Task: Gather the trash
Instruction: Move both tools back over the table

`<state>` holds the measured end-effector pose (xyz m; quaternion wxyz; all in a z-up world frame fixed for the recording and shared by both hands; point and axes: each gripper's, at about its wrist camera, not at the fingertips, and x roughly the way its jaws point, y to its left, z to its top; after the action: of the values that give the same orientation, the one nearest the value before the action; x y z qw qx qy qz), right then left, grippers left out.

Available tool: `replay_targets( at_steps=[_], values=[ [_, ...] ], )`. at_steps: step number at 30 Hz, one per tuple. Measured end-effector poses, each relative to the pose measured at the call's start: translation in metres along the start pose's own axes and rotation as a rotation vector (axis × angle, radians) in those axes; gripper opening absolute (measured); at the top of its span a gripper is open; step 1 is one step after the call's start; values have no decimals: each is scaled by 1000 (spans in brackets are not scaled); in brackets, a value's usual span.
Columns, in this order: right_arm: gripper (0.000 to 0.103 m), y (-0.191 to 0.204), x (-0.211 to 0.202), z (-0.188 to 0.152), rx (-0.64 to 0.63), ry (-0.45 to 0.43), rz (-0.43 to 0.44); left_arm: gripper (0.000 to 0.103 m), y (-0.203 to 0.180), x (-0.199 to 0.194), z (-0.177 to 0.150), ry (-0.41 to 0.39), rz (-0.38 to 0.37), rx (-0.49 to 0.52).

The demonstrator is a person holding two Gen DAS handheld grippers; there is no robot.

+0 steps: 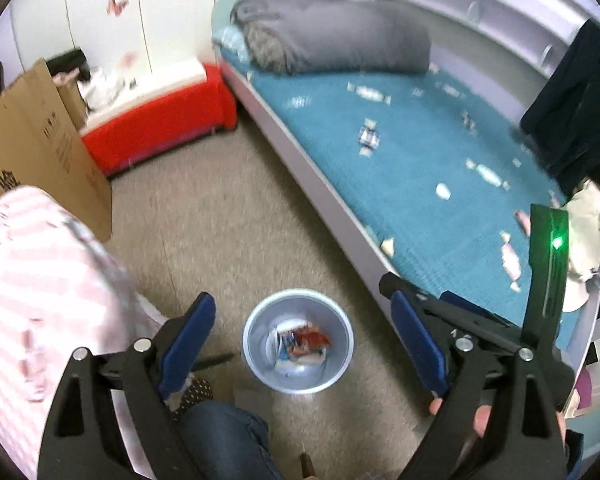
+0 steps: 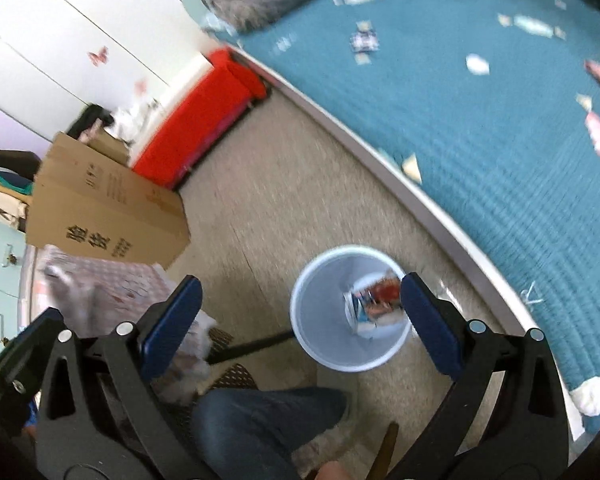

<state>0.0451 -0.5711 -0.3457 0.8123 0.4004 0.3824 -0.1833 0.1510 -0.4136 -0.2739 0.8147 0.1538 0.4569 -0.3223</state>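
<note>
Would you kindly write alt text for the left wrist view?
The open left gripper hangs above a round pale-blue wastebasket holding colourful wrappers on beige carpet. Scattered sweet wrappers litter the teal bed cover at right.

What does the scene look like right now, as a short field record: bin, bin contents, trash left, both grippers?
bin: pale round bin on the carpet beside the bed
bin contents: crumpled wrappers at the bottom
trash left: wrappers scattered on the blue bed cover
left gripper: fingers wide, nothing between
right gripper: fingers wide, nothing between
</note>
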Motion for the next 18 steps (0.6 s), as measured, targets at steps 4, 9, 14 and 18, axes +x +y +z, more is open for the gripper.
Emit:
replay_targets(
  at_steps=[4, 9, 14, 18],
  values=[
    [97, 31, -33, 0, -41, -55, 31, 89, 13, -48, -2, -82, -10, -21],
    [97, 78, -71, -4, -111, -122, 71, 92, 33, -95, -10, -175, 7, -33],
    [97, 127, -100, -11, -180, -177, 114, 93, 67, -149, -26, -288, 57, -59],
    [97, 174, -114, -26, -278, -197, 147, 94, 100, -180, -39, -349, 95, -95]
  ],
)
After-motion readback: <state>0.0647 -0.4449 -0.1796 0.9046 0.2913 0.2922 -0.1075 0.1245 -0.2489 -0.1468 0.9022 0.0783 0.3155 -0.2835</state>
